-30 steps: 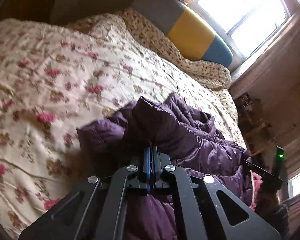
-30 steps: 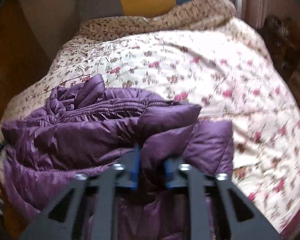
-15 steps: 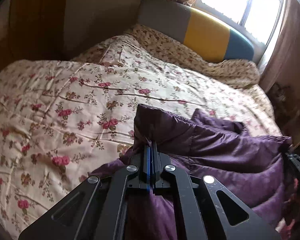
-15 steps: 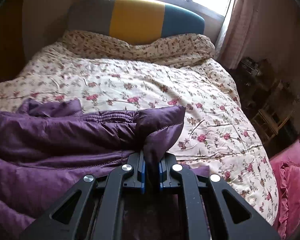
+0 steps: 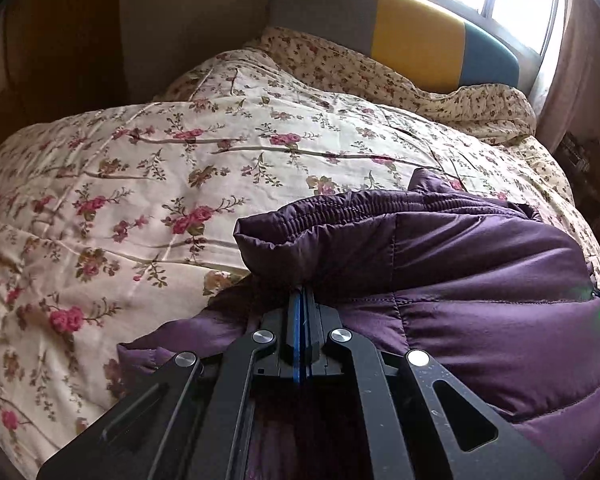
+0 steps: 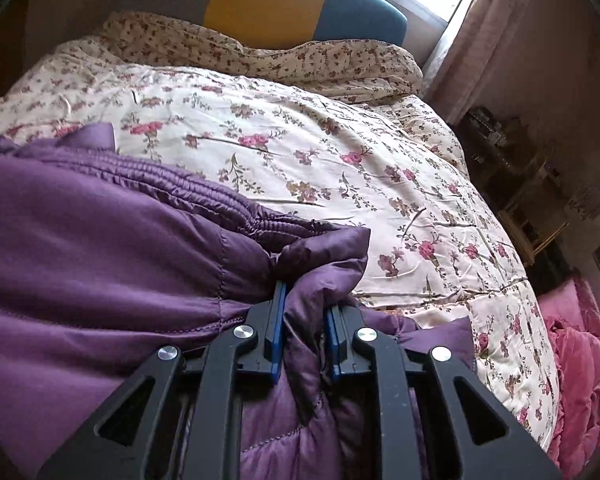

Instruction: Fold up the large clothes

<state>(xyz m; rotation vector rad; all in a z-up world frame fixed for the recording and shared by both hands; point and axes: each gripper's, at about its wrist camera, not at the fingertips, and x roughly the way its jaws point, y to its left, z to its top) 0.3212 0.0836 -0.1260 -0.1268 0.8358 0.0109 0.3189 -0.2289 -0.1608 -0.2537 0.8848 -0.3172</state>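
Whereas one second earlier the purple padded garment [image 5: 460, 280] lay bunched and crumpled, with loose folds heaped toward 12 o'clock of both views, now drawn out into a broad, smoother panel across the near end of the bed [image 5: 180, 152], its gathered elastic band [image 5: 360, 204] running as a straight ridge from 9 to 3 o'clock in the left wrist view. Left claw [image 5: 300, 300] pressed together, blue pads almost touching, pinching a thin corner of the garment just below the band's left end; right claw [image 6: 302, 320] narrowly parted around a thicker bunch of the same fabric, gripping the opposite corner near the band's right end [image 6: 280, 228]. Between the two views, stretched taut from corner to corner, with little slack visible along the upper edge. Lower part of the garment hidden beneath both tools, so full extent not determinable. At 12 o'clock, the floral quilt [image 6: 340, 152], a second small-print cover [image 6: 260, 52] and the grey, yellow and blue headboard [image 6: 268, 0]; at 4 o'clock of the right wrist view, a pink ruffled fabric [image 6: 580, 360] beside the bed. Judged from the straightened edge: spreading stage largely accomplished, garment ready to be laid flat on the quilt or doubled over along the band line. Probable risk: slippery shell fabric sliding from the thinner left pinch.
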